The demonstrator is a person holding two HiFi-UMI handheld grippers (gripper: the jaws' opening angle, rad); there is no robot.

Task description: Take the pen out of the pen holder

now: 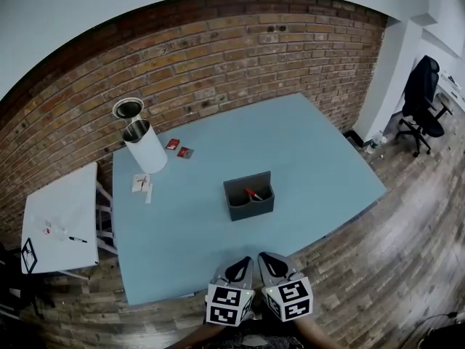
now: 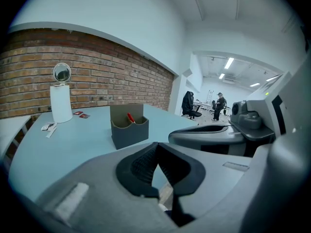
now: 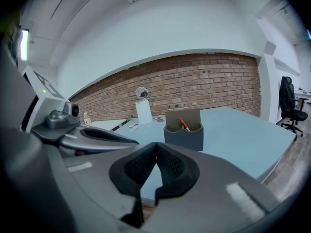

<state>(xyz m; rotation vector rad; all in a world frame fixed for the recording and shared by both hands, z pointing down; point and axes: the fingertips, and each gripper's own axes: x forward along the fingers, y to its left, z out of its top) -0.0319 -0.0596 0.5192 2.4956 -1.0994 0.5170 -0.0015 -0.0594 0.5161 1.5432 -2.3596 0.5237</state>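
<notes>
A grey pen holder (image 1: 248,198) stands near the middle of the light blue table (image 1: 320,158), with a red pen (image 1: 252,193) leaning in one compartment. Both grippers hang side by side over the table's near edge, well short of the holder. My left gripper (image 1: 240,266) and my right gripper (image 1: 270,262) are shut with nothing between the jaws. The left gripper view has the holder (image 2: 129,127) and pen (image 2: 130,117) ahead beyond the closed tips (image 2: 156,148). In the right gripper view the holder (image 3: 184,132) and pen (image 3: 183,124) stand ahead of the closed tips (image 3: 156,148).
A white cylinder (image 1: 147,150) with a round mirror (image 1: 128,108) stands at the table's far left, with red cards (image 1: 179,148) and white papers (image 1: 142,184) nearby. A small white table (image 1: 62,220) sits to the left. An office chair (image 1: 423,97) is far right. A brick wall runs behind.
</notes>
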